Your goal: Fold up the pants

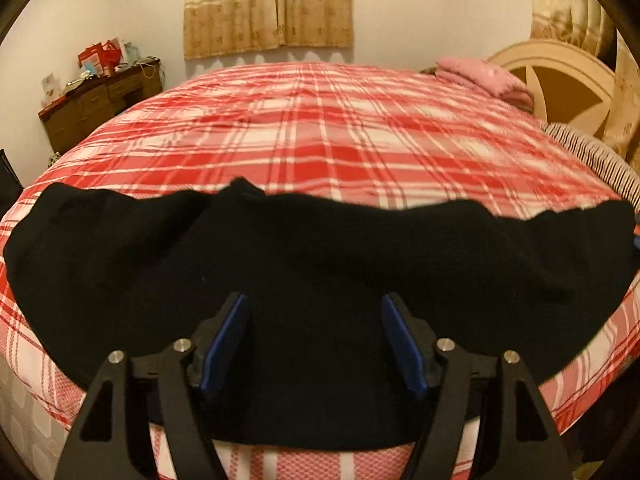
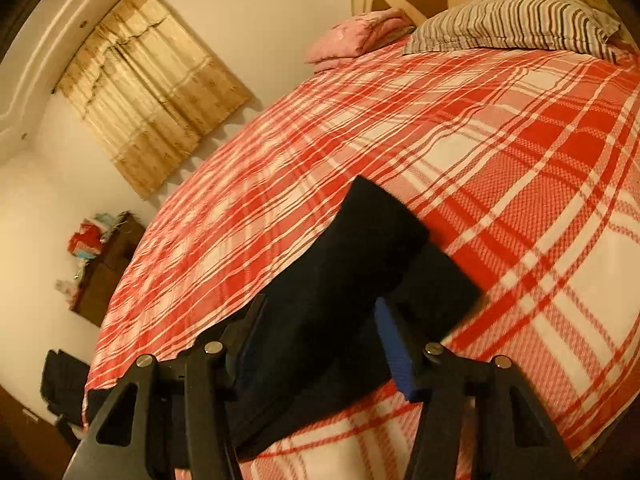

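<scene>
Here the black pants [image 1: 312, 248] lie spread flat along the near edge of the bed [image 1: 328, 128], a long dark band on the red and white plaid cover, reaching well out to either side of the left claw [image 1: 314, 340]. That claw stands open, its two blue pads [image 1: 224, 340] set wide apart with the dark cloth showing between them and beneath them. The black fabric swallows any shadow, so I cannot tell whether the pad tips rest on the pants or hang just above them; nothing is pinched.

Seen along the right claw [image 2: 320, 344], one end of the pants [image 2: 360, 264] runs forward from between the fingers, with a squared corner lying on the plaid ahead and a second layer showing just to the right of it. This claw is also parted, about halfway, and the cloth sits in the gap. Its right blue pad [image 2: 396, 352] stands clear of the fabric's edge; the left one is dark against the cloth and I cannot tell if it touches. The view here is tilted and a bit blurred.

Beyond both claws the bed stretches away bare of clothes to a striped pillow [image 2: 516, 20] and a folded pink blanket [image 2: 352, 36] by the headboard [image 1: 560, 76]. Past the far side hangs a beige curtain [image 1: 268, 4], and off to the left stands a brown dresser [image 1: 96, 104].
</scene>
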Motion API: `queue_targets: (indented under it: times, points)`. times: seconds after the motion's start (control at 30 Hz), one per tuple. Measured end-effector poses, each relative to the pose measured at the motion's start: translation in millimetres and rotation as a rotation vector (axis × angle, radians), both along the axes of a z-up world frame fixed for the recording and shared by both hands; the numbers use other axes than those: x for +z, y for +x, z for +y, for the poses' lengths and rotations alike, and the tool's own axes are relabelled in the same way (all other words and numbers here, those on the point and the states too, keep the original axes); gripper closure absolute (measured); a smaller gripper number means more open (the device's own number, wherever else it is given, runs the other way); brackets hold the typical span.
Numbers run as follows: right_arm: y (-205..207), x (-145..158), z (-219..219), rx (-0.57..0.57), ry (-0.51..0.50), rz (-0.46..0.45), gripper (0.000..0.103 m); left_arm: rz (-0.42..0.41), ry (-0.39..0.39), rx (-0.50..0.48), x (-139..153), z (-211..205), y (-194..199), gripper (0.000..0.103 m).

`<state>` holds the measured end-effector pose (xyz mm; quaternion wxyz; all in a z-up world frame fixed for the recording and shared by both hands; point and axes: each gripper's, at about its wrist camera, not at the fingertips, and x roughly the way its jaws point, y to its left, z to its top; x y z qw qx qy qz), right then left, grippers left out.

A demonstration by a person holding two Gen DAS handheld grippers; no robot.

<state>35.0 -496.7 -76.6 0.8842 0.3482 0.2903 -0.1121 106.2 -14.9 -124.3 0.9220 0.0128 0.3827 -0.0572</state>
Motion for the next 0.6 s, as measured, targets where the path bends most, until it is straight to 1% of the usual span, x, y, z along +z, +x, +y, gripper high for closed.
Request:
queue_targets:
  times: [0.07,0.13,0.2,0.3,0.33,0.4,0.43,0.47,0.5,0.6]
  points:
    - [0.5,-1.1,-7.1,-0.022,0.025,-0.005,0.048,0.015,-0.004,0.006,-2.8,0.7,1.1,0.031]
    - [4.6,-2.2,-9.2,-0.075,0.033,0.02,0.052,0.025,-0.017,0.018,-4.4,3.8,2.4,0.031]
    - [8.4,-1.1,-3.7,-0.094,0.005,0.044,0.054,0.025,-0.03,0.025,-5.1,6.3,2.1,0.031]
    - [22.2,-3.9,11.2,-0.046,-0.053,0.07,0.054,0.028,-0.03,0.024,-7.3,5.6,2.3,0.031]
    - [24.4,-4.7,12.5,-0.028,-0.047,0.068,0.054,0.026,-0.024,0.021,-7.9,4.3,1.7,0.031]
    - [28.3,-5.9,10.9,0.025,0.016,0.033,0.055,0.025,-0.023,0.016,-7.7,3.8,0.9,0.031]
    - [30.0,-6.1,8.7,0.049,0.052,0.014,0.062,0.025,-0.024,0.015,-8.0,4.0,0.9,0.031]
    - [31.9,-5.7,6.7,0.077,0.081,0.007,0.097,0.026,-0.025,0.014,-8.4,4.5,0.7,0.03]
    - [31.2,-3.7,7.0,0.084,0.076,0.007,0.098,0.026,-0.025,0.013,-8.5,4.4,1.2,0.03]
    - [23.5,10.1,15.9,0.096,0.016,0.009,0.098,0.024,-0.025,0.01,-8.4,4.2,0.4,0.03]
